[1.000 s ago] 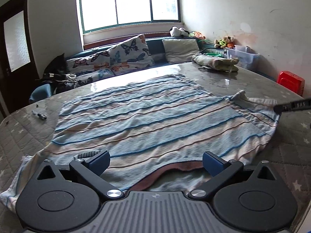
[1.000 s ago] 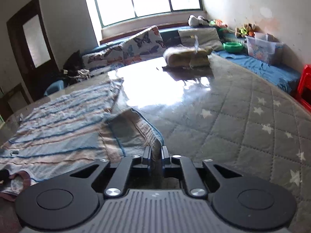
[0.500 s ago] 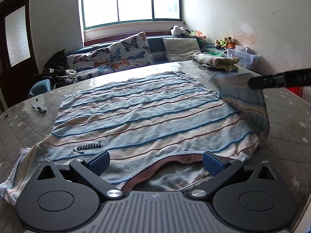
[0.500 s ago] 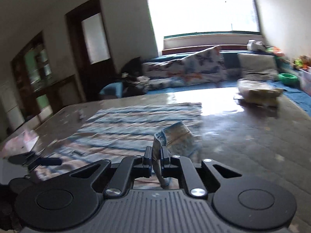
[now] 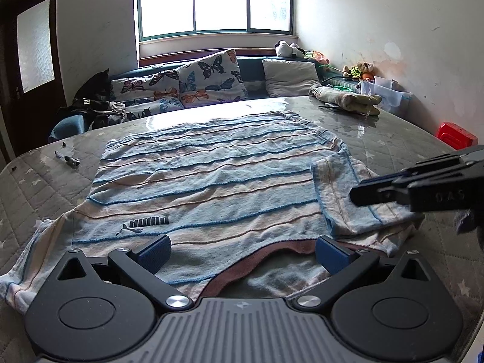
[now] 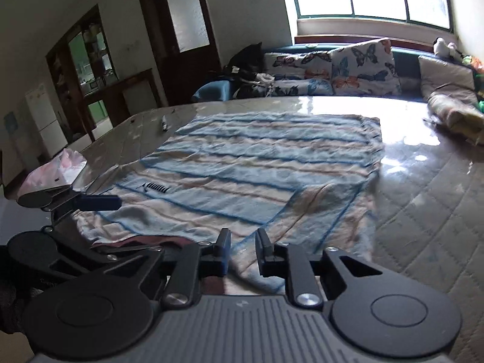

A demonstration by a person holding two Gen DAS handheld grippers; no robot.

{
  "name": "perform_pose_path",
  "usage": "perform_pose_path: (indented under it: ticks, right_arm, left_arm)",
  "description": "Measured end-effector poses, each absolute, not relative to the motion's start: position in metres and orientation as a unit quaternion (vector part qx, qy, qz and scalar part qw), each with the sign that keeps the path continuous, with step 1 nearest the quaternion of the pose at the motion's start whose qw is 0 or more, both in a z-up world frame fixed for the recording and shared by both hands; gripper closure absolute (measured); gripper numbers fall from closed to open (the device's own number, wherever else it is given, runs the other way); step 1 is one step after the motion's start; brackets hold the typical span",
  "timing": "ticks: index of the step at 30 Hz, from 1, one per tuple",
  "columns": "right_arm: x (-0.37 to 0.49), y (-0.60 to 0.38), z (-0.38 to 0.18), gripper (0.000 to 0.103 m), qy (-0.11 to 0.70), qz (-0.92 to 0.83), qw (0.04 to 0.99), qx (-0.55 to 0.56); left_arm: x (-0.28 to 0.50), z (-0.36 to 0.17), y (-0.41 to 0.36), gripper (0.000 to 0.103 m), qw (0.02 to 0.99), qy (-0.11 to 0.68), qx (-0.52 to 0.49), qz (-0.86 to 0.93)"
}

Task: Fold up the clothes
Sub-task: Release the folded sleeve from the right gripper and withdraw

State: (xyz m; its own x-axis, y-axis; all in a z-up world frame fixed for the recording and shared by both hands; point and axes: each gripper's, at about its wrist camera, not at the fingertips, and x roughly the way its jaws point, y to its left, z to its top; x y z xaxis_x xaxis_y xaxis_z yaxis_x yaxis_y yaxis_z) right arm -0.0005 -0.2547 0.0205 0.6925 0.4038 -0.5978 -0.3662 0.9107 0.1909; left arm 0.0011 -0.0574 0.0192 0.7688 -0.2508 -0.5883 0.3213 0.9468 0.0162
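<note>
A blue, white and tan striped T-shirt [image 5: 205, 181] lies flat on the quilted table, its brown collar [image 5: 242, 264] nearest me. Its right sleeve [image 5: 341, 199] is folded over onto the body. My left gripper [image 5: 242, 249] is wide open and empty just above the collar. My right gripper [image 6: 243, 252] has its fingers a little apart, with the folded sleeve [image 6: 305, 211] lying loose under them. It shows from the side in the left wrist view [image 5: 393, 190], over the sleeve. The left gripper appears in the right wrist view [image 6: 90, 202].
A folded pile of clothes [image 5: 345, 99] lies at the far right of the table [image 5: 408, 151]. A small pen-like item [image 5: 68, 158] lies at the far left. A sofa with butterfly cushions [image 5: 208, 81] stands behind, and a red stool [image 5: 456, 134] at the right.
My right gripper carried the right sleeve up and over onto the shirt body, then opened and let it go. The left gripper stayed open over the collar.
</note>
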Motion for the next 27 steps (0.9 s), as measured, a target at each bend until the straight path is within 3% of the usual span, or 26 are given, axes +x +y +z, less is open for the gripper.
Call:
perform_pose_path:
  ticks: [9,23,27]
  right_arm:
    - [0.012,-0.293,-0.003,0.085,0.368,0.126,0.921,0.001]
    - [0.060,-0.307,0.020,0.084,0.333,0.107,0.937,0.009]
    - [0.089,-0.303,0.010,0.077,0.345,0.098,0.933,0.006]
  left_arm:
    - [0.006,0.020,-0.069,0.000,0.936,0.305,0.063,-0.162]
    - [0.013,0.011,-0.076,0.000,0.929,0.324,0.070,-0.164]
    - [0.015,0.009,-0.075,0.000,0.928,0.328,0.069,-0.165]
